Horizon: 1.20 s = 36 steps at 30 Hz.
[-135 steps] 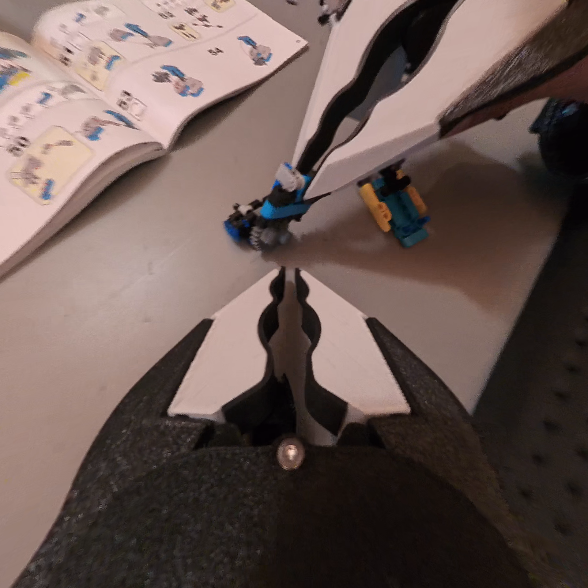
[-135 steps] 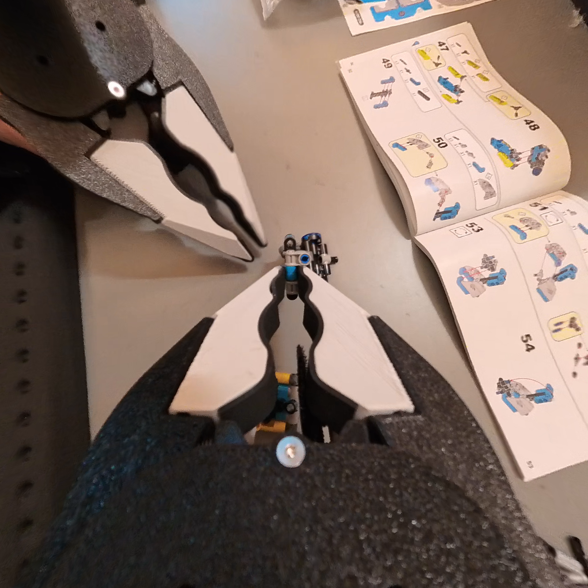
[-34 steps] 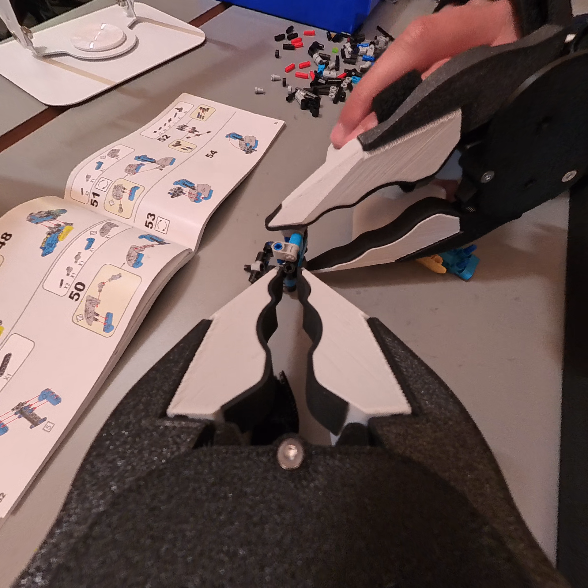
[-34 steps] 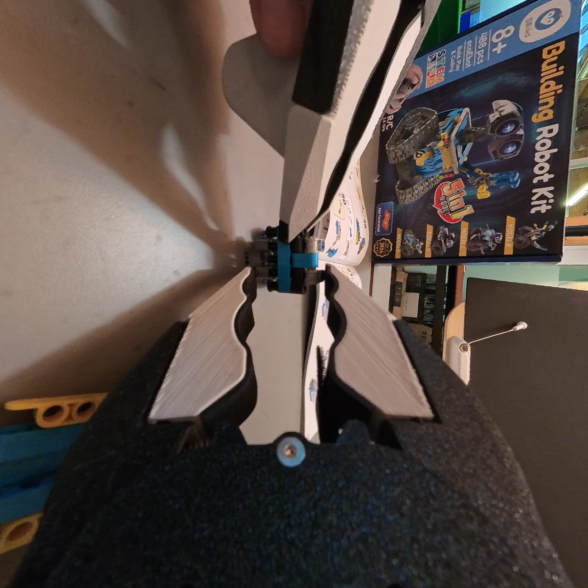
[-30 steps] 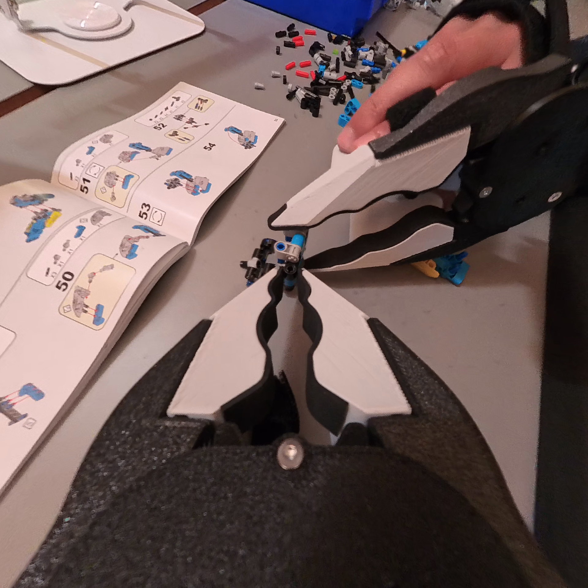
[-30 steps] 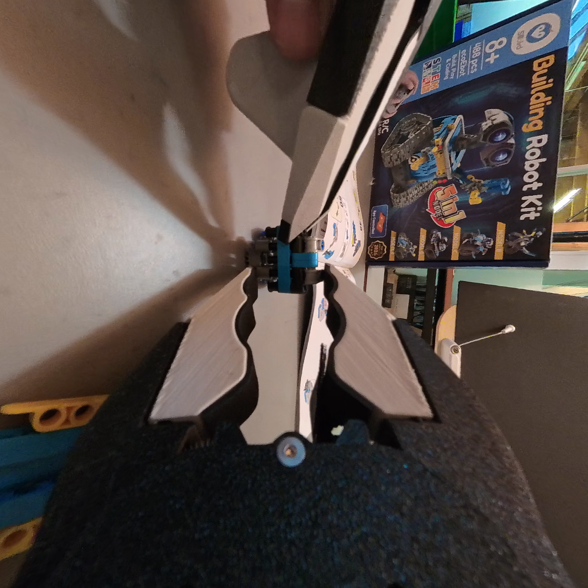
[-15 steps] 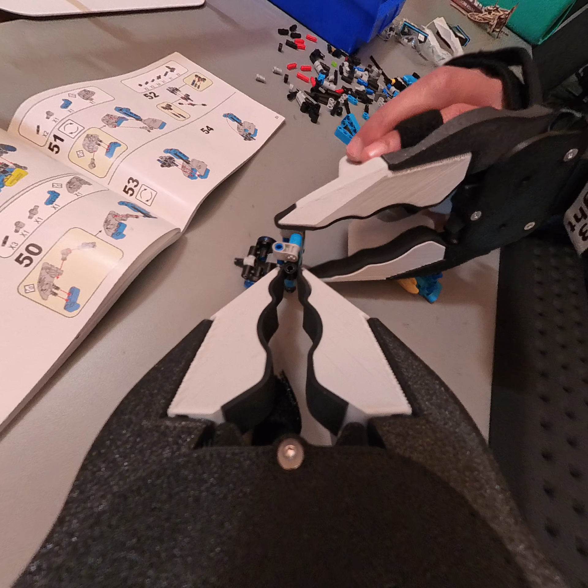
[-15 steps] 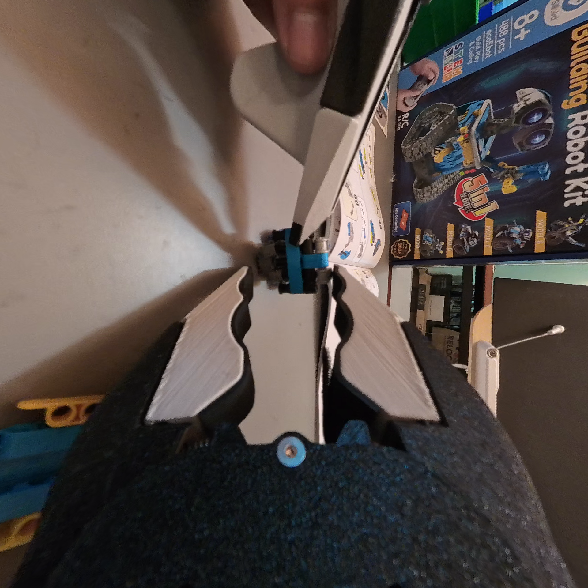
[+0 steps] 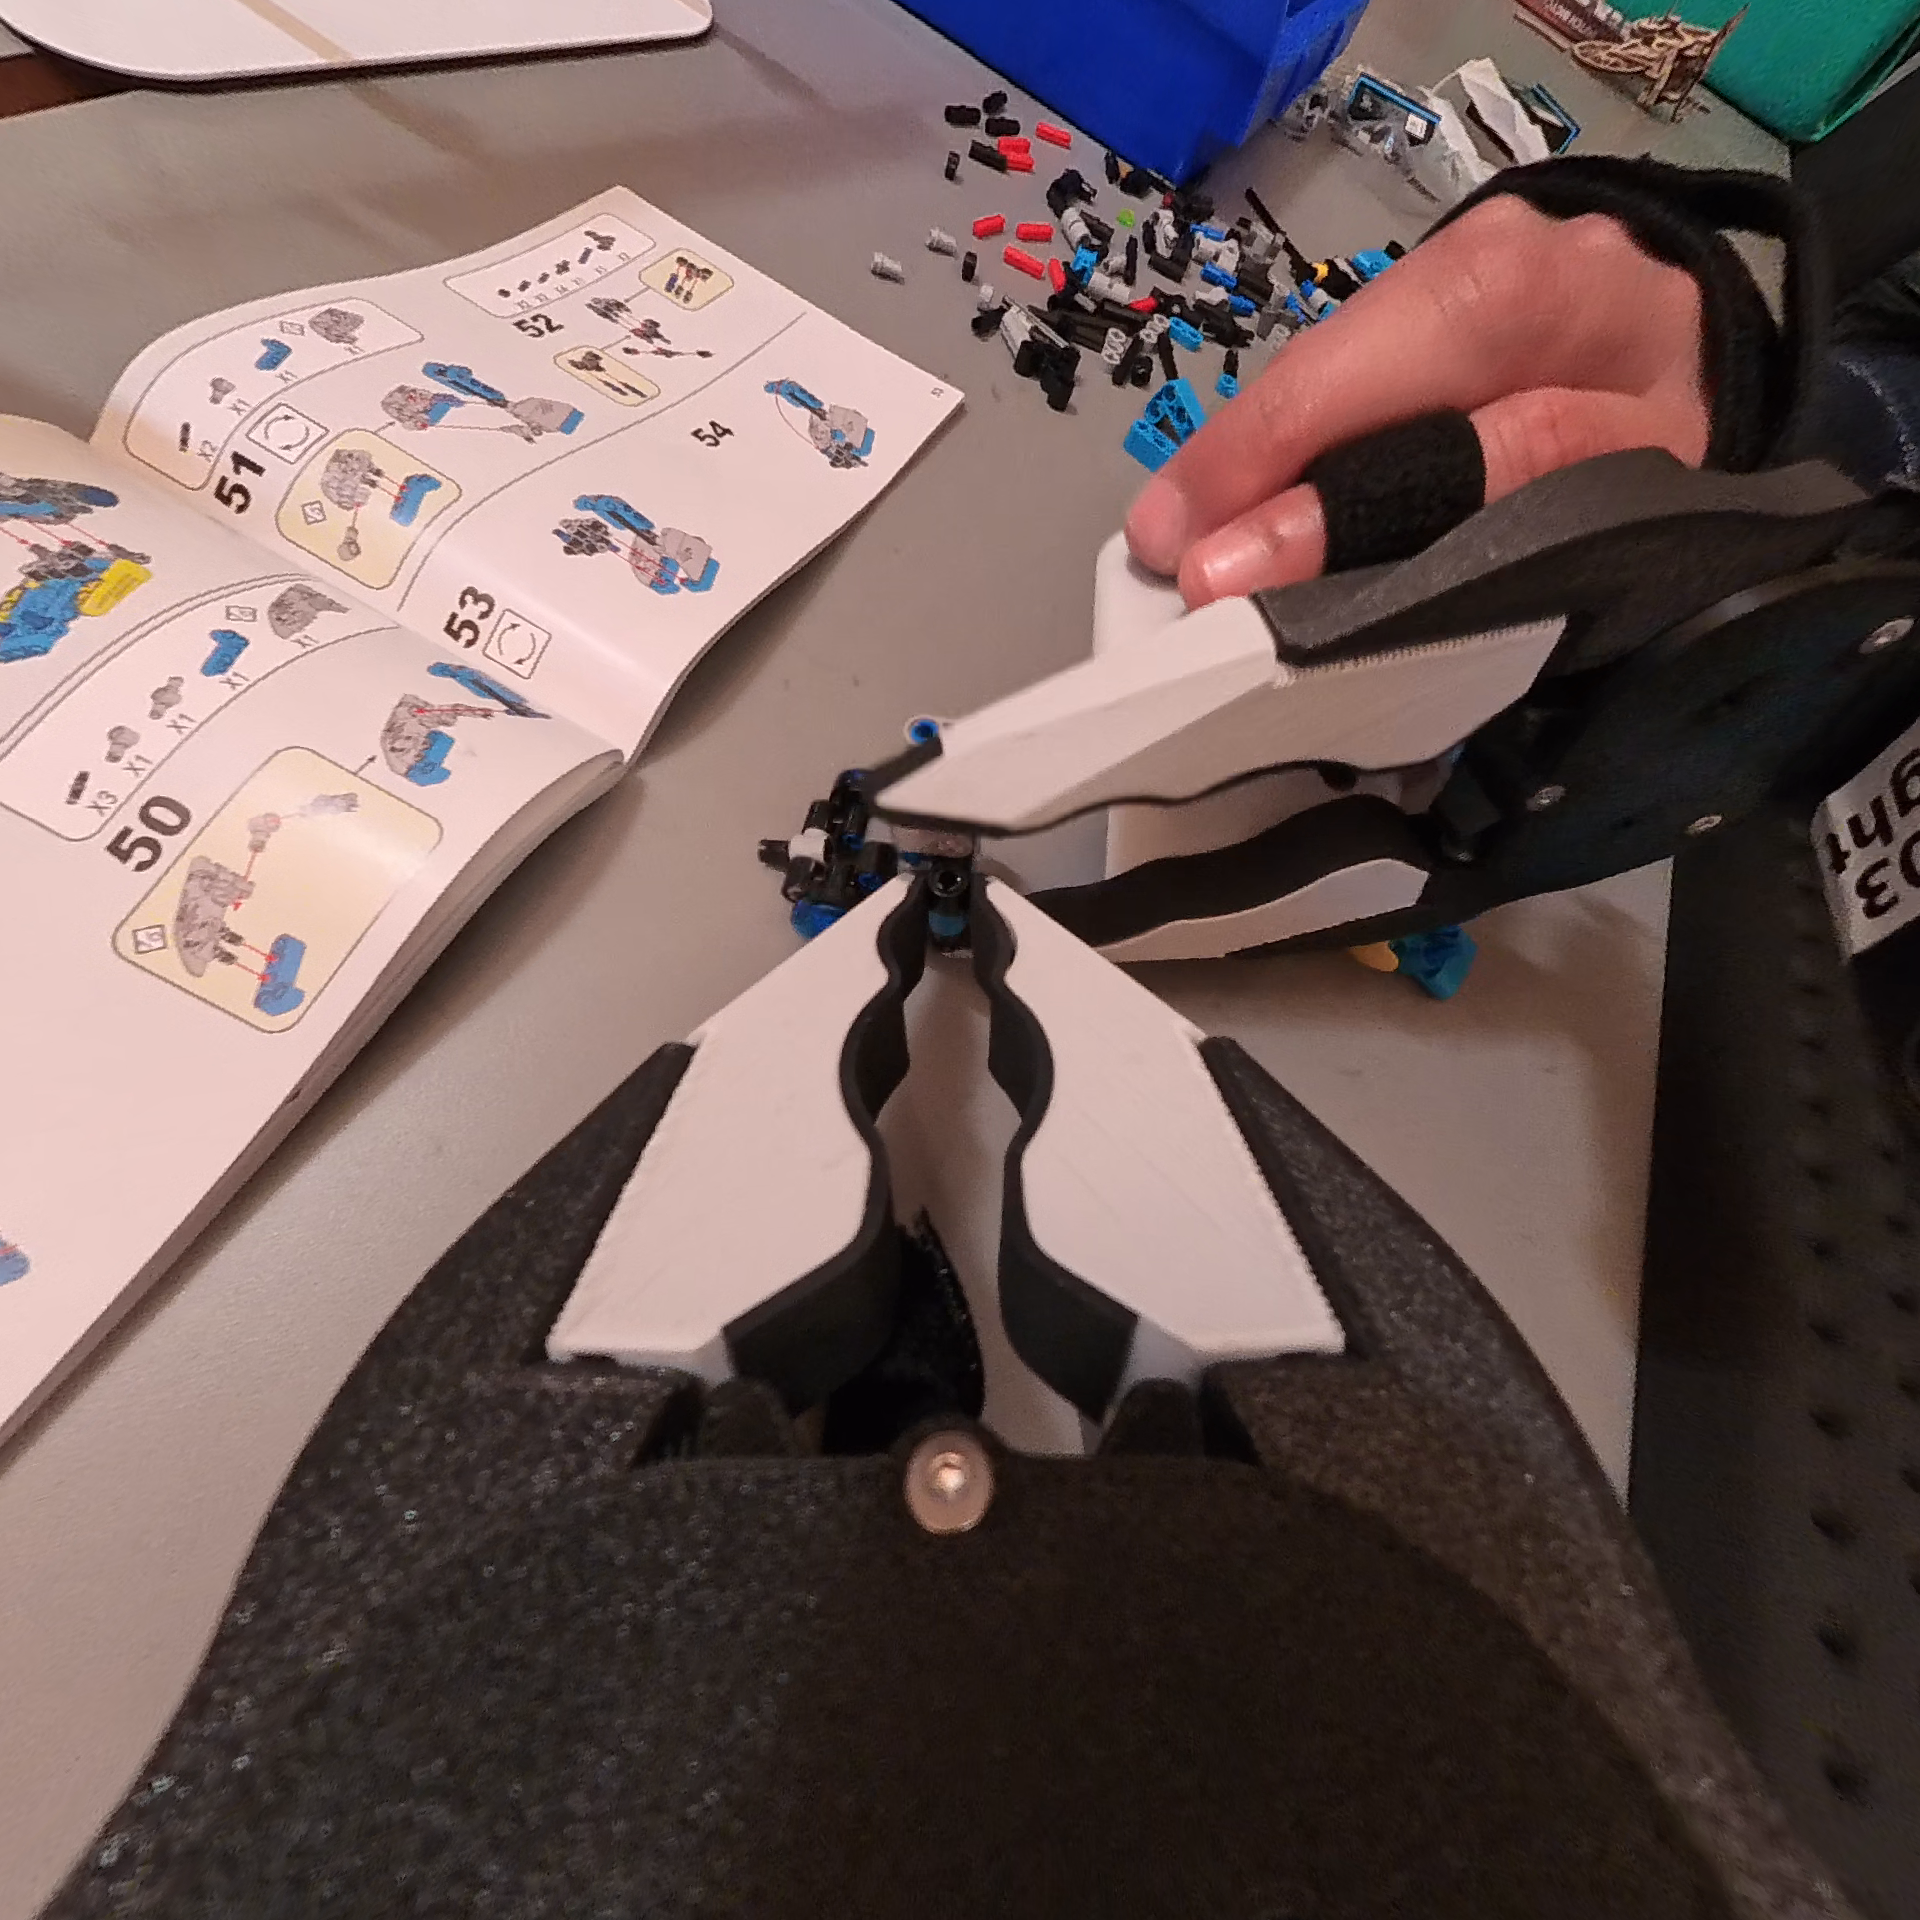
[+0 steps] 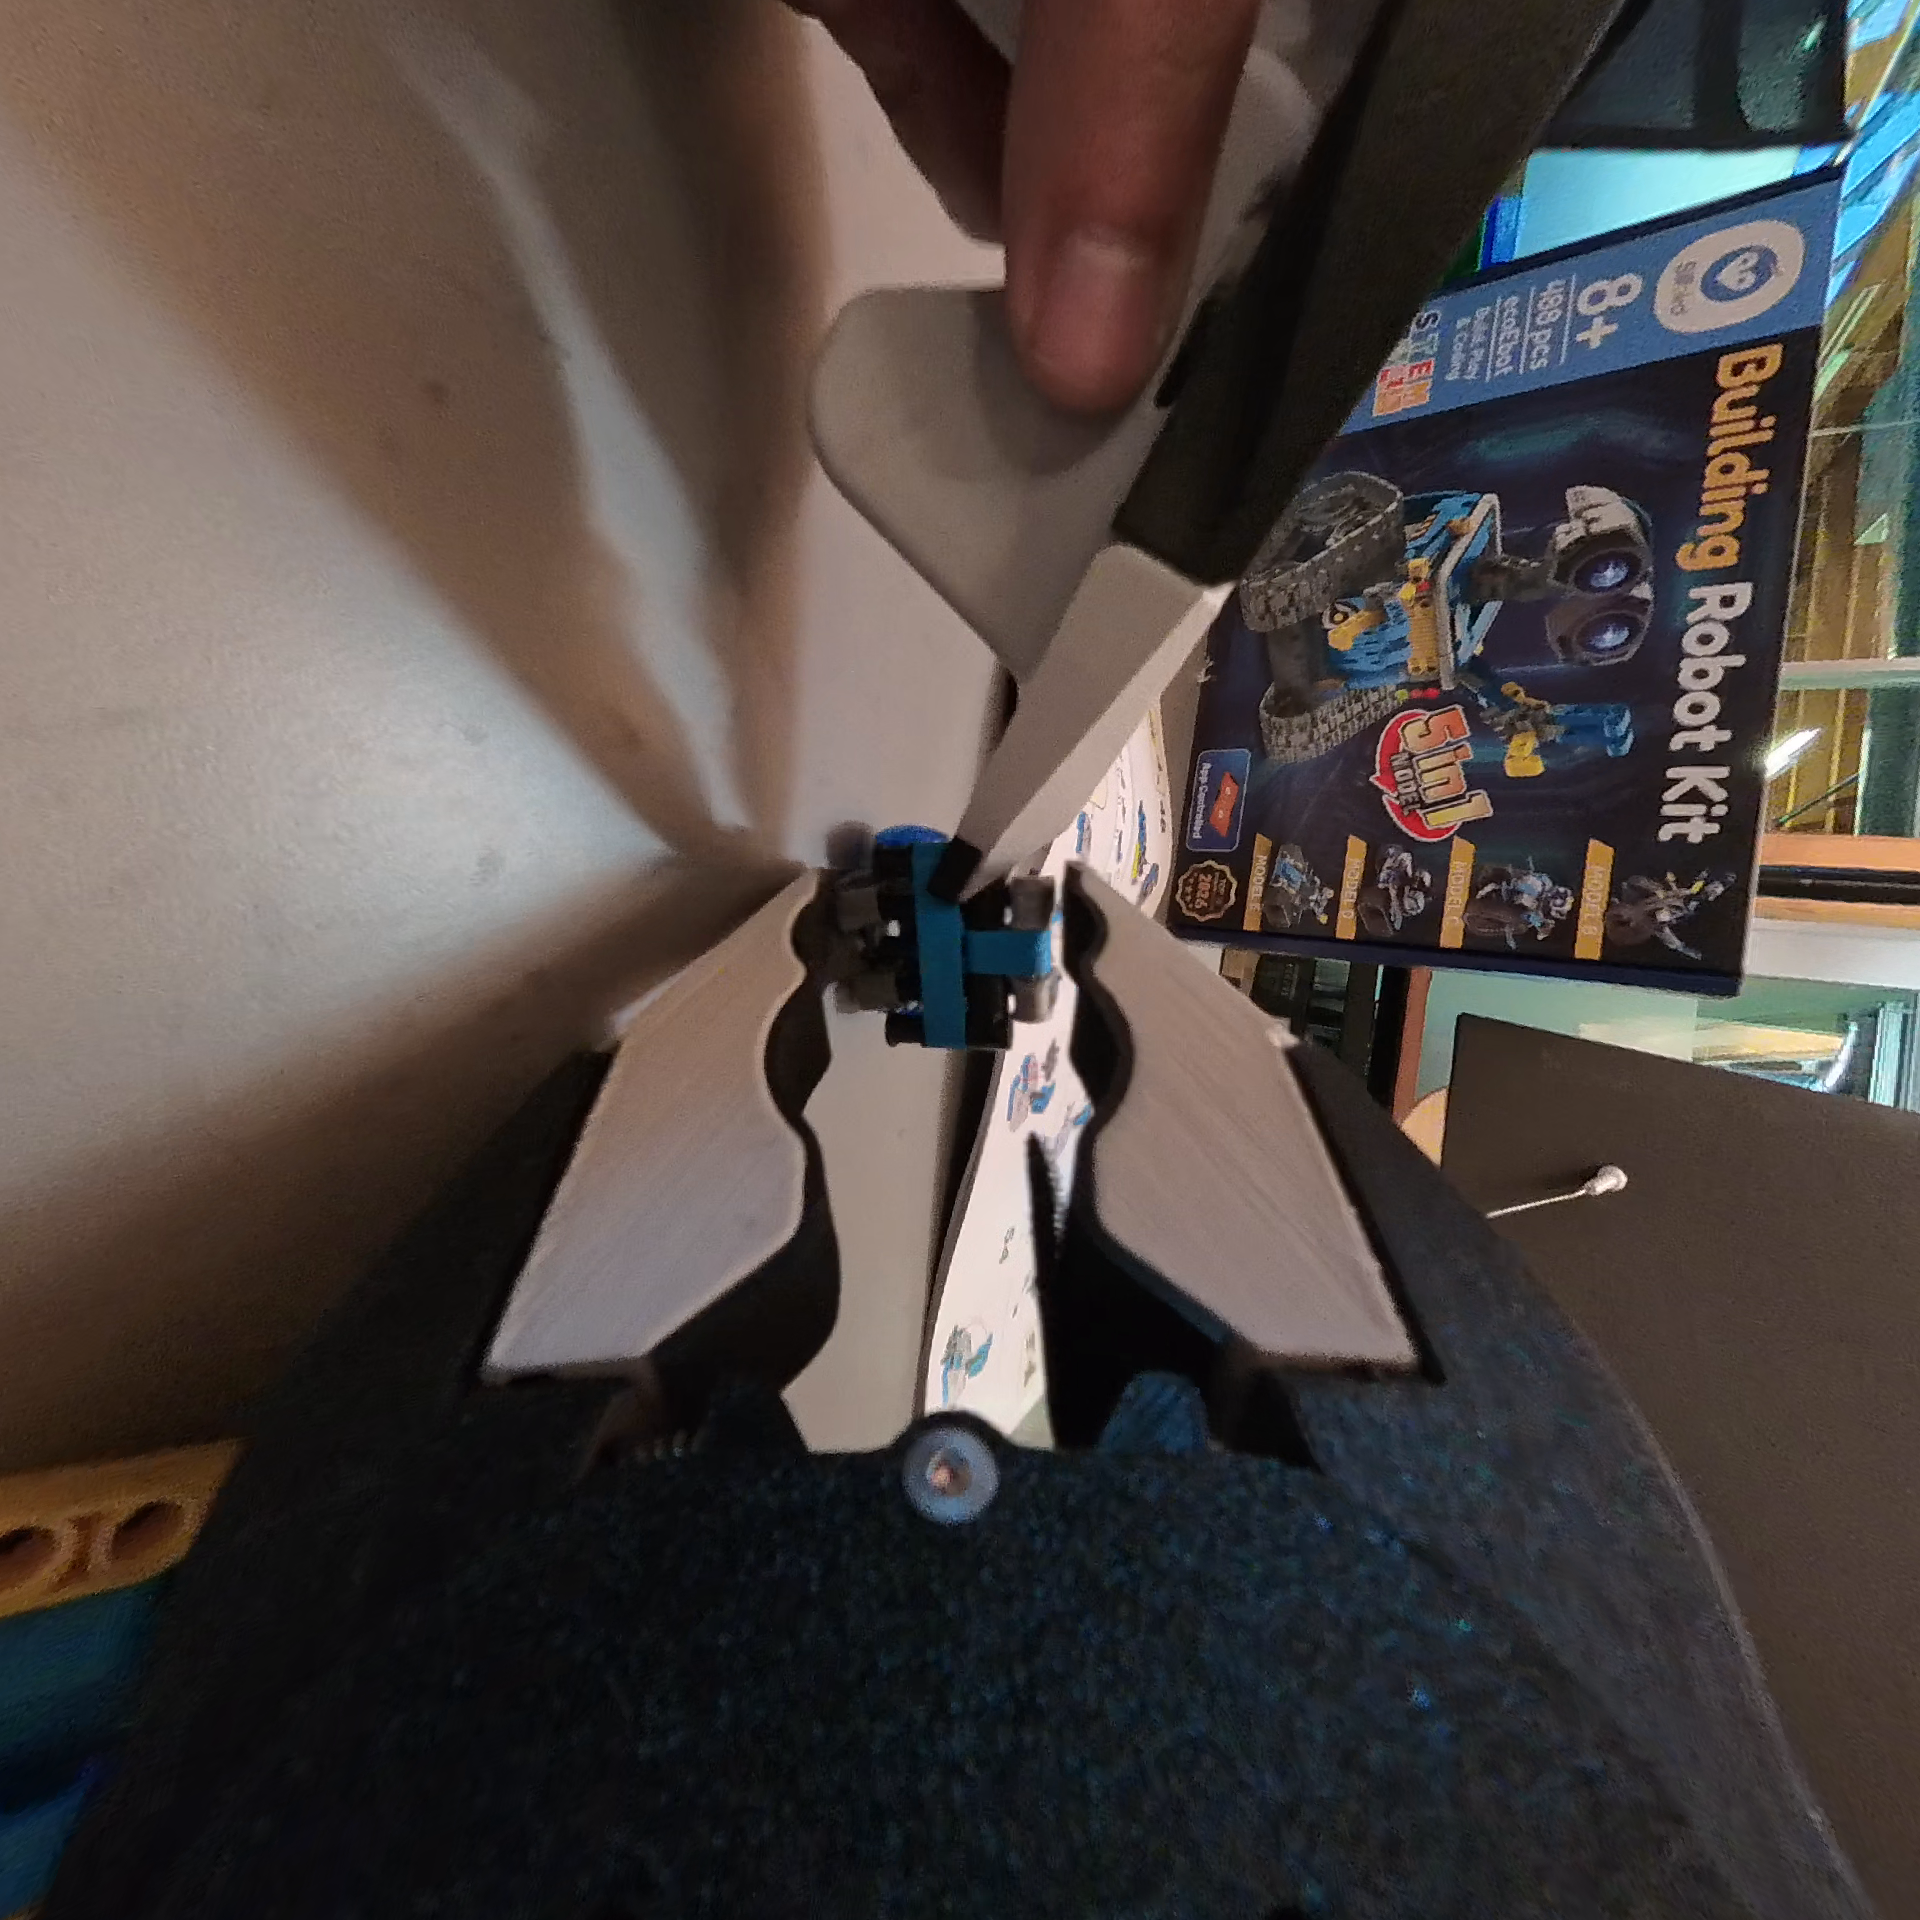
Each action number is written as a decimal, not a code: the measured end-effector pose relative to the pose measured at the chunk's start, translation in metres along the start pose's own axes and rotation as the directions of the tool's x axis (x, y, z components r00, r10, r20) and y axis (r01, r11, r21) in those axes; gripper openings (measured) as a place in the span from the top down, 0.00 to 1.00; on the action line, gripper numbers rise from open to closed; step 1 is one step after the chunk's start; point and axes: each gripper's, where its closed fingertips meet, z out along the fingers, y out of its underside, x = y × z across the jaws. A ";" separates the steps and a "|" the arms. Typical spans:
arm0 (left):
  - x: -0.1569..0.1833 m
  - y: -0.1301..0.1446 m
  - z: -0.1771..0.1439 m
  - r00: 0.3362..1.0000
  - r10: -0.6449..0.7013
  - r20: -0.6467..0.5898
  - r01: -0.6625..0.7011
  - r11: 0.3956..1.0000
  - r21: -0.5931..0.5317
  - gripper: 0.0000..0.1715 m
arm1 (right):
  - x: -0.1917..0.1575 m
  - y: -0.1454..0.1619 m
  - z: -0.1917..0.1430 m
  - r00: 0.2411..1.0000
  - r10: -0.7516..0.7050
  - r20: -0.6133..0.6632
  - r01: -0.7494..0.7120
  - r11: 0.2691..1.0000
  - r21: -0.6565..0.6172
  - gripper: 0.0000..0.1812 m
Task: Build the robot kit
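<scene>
A small blue, black and grey brick assembly [image 9: 831, 862] is held just above the grey table. My left gripper [image 9: 948, 914] is shut on its near end. My right gripper [image 9: 966, 862] comes in from the right, held by a person's hand [image 9: 1455, 395]. Its jaws stand apart, one above and one below the assembly. In the right wrist view the assembly [image 10: 940, 956] sits between the tips of my right gripper [image 10: 940, 904], very close to both pads. I cannot tell whether they touch. The left gripper's white finger [image 10: 1081, 717] pinches it from above.
An open instruction booklet [image 9: 416, 540] lies at the left. Several loose small parts [image 9: 1132, 281] lie in front of a blue bin [image 9: 1143, 52]. A blue and yellow assembly [image 9: 1434, 956] lies under the right gripper. A black perforated mat [image 9: 1787, 1351] borders the table. A kit box [image 10: 1507, 623] stands behind.
4.5 s ago the right gripper held the assembly and the left was shut and empty. Over the last second the right gripper's jaws have moved forward around the assembly held by the left.
</scene>
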 end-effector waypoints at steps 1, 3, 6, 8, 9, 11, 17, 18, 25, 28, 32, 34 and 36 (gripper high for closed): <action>0.000 -0.001 0.000 1.000 0.008 0.002 -0.008 1.000 0.004 0.96 | 0.000 -0.003 -0.002 1.000 -0.005 -0.003 0.005 1.000 0.013 0.77; 0.000 -0.001 0.000 1.000 0.029 0.012 -0.029 1.000 0.005 0.96 | 0.000 -0.003 -0.002 1.000 0.000 -0.001 0.000 1.000 0.010 0.78; 0.001 -0.002 0.001 0.999 0.049 0.021 -0.049 0.999 0.005 0.96 | 0.000 -0.002 -0.002 1.000 0.003 0.013 -0.004 1.000 0.015 0.78; 0.002 -0.001 0.001 0.998 0.055 0.017 -0.055 0.998 0.004 0.96 | 0.000 -0.002 -0.003 1.000 0.018 0.017 -0.018 1.000 0.019 0.78; 0.002 -0.001 0.001 0.998 0.060 0.019 -0.061 0.998 0.004 0.96 | 0.000 -0.002 -0.003 0.999 0.024 0.022 -0.025 1.000 0.019 0.78; 0.002 -0.002 0.001 0.996 0.083 0.029 -0.083 0.997 0.005 0.96 | 0.001 -0.002 -0.004 0.999 0.034 0.031 -0.034 0.999 0.017 0.79; 0.002 -0.001 0.002 0.998 0.067 0.017 -0.067 0.998 0.000 0.96 | 0.002 -0.003 -0.005 0.998 0.053 0.043 -0.054 0.998 0.022 0.83; 0.002 0.000 0.002 0.998 0.061 0.012 -0.061 0.998 -0.001 0.96 | 0.001 -0.003 -0.005 0.998 0.045 0.042 -0.046 0.999 0.024 0.83; 0.001 0.000 0.002 1.000 0.025 -0.002 -0.025 1.000 -0.003 0.96 | -0.002 0.005 -0.007 0.998 0.034 0.046 -0.035 0.999 0.014 0.68; 0.001 0.000 0.002 1.000 0.013 -0.011 -0.013 1.000 -0.004 0.96 | -0.001 0.003 -0.006 1.000 -0.011 0.020 0.011 1.000 0.027 0.71; 0.000 0.001 0.002 1.000 -0.005 -0.013 0.005 1.000 -0.010 0.96 | -0.002 0.006 0.000 0.998 -0.066 0.013 0.066 0.998 0.003 0.76; -0.001 0.001 0.003 1.000 -0.012 -0.015 0.011 1.000 -0.012 0.96 | -0.001 0.005 0.001 0.998 -0.067 0.016 0.067 0.998 -0.010 0.77; -0.001 0.001 0.003 1.000 -0.008 -0.014 0.008 1.000 -0.012 0.96 | -0.001 0.005 0.001 0.999 -0.048 0.023 0.048 0.999 -0.006 0.77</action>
